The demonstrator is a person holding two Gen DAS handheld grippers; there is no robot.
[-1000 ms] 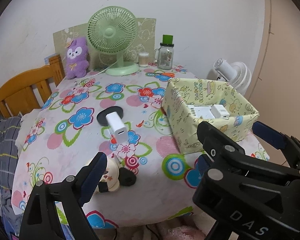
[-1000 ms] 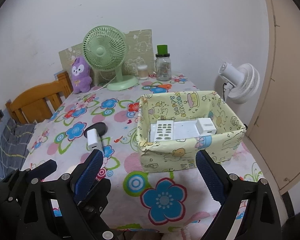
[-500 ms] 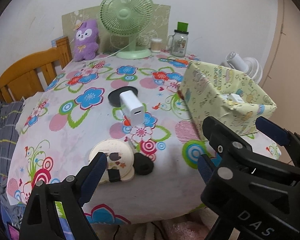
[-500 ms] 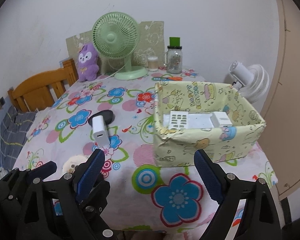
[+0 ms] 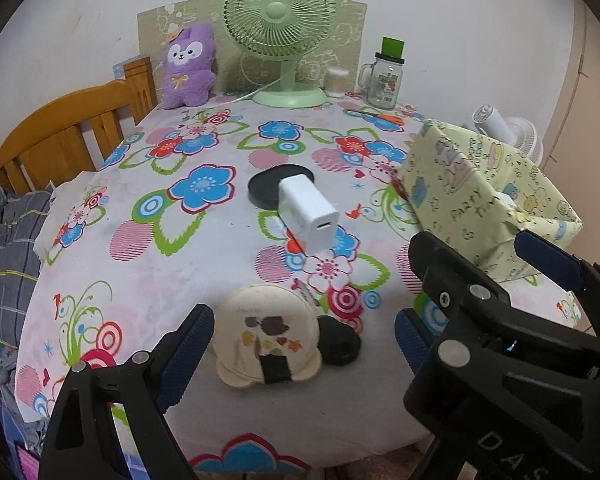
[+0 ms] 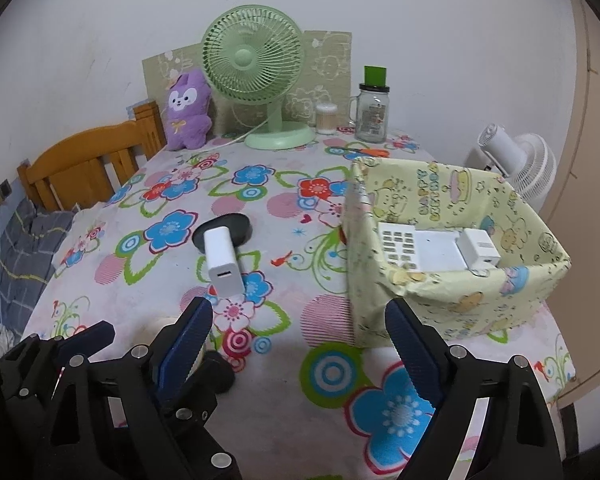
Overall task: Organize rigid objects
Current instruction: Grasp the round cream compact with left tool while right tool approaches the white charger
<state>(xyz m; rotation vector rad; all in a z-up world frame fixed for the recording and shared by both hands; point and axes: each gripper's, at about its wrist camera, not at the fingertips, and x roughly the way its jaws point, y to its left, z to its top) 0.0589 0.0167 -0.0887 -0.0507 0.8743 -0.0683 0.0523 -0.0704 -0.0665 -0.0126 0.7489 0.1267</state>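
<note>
Landmark: the yellow box (image 6: 452, 304), wrapped in cartoon paper, is sitting on the table (image 5: 148, 280) (flowered cloth) toward its right side.
Inside the box: a white keypad device (image 6: 400, 242) is lying flat with a small white adapter (image 6: 480, 249) resting at its right end.
White charger (image 5: 308, 212): it is lying on the table left of the box, well apart from it, with its far end resting on a black disc (image 5: 276, 190).
Cream round case (image 5: 266, 340): it is lying on the table nearer the camera than the charger, left of the box, with a small black round piece (image 5: 340, 344) touching its right side.
Left gripper (image 5: 304, 336): its fingers (image 5: 190, 336) are standing wide apart and holding nothing, hovering either side of the cream case without touching it.
Right gripper (image 6: 296, 340): its fingers (image 6: 186, 340) are closing a little yet standing wide, with only bare cloth between them, just in front of the box's near left corner.
Behind the box: a green fan (image 6: 256, 64), a purple plush toy (image 6: 188, 110) and a glass jar (image 6: 372, 114) are standing along the wall.
</note>
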